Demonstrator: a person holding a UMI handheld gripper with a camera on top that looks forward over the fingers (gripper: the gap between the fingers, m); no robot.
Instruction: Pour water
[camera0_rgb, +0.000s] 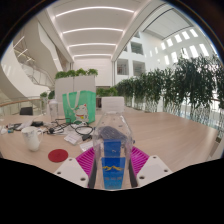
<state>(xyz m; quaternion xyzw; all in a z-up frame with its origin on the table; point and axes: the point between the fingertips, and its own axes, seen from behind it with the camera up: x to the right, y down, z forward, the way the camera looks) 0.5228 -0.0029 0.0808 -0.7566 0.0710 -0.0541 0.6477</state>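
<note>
Atrium beyond, tall and bright, with a row of leafy plants (170, 85) along the far side. Closer in, broad wooden desk (160, 130) carrying everything else. Toward the back of it, green jug-like container (74, 102), possibly the vessel to fill, though hard to tell. Nearer the front, clear plastic water bottle (112, 145) with a blue label, upright, cap on as far as can be judged, standing between the pink pads of the tool (112, 160). Pads (86, 158) close against both sides of the bottle, apparently clamped on it, but too little visible at the contact to be sure. Off to one side, white cup (33, 139), well apart from the bottle, and just ahead of it a small red round lid or coaster (58, 155). Tangled dark cables (80, 128) between cup and green container. Risks from here, as a judgement: thin bottle wall buckling under squeeze and spurting water; bottle slipping or rotating in the pads when tilted; spill onto cables if aim at the cup falls short; pour blocked entirely if cap stays on.
</note>
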